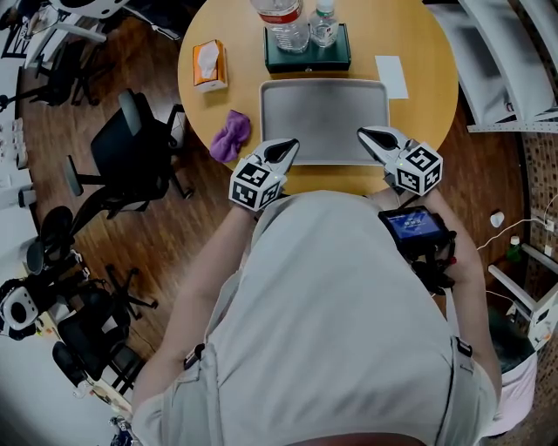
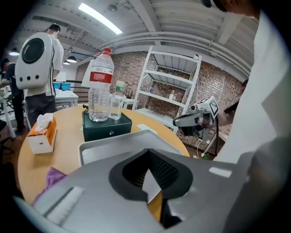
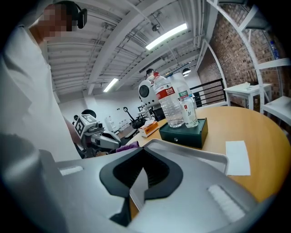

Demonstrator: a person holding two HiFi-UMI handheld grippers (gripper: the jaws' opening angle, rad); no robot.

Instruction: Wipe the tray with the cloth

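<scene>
A grey rectangular tray [image 1: 324,120] lies in the middle of a round wooden table [image 1: 427,104]. The purple cloth [image 1: 230,137] lies crumpled on the table just left of the tray's front left corner. My left gripper [image 1: 283,152] hovers at that corner, right of the cloth, shut with nothing in it. My right gripper [image 1: 373,137] is over the tray's front right corner, shut and empty too. In the left gripper view the tray [image 2: 109,148] is just ahead and the cloth [image 2: 53,176] low at the left. The right gripper view shows the tray [image 3: 191,152] and the cloth [image 3: 128,146] beyond it.
Behind the tray a dark green box [image 1: 307,52] carries two plastic bottles [image 1: 283,22]. An orange tissue box [image 1: 210,65] stands at the back left and a white paper slip [image 1: 391,76] at the back right. Office chairs [image 1: 131,152] stand left of the table, a white shelf [image 1: 514,61] to the right.
</scene>
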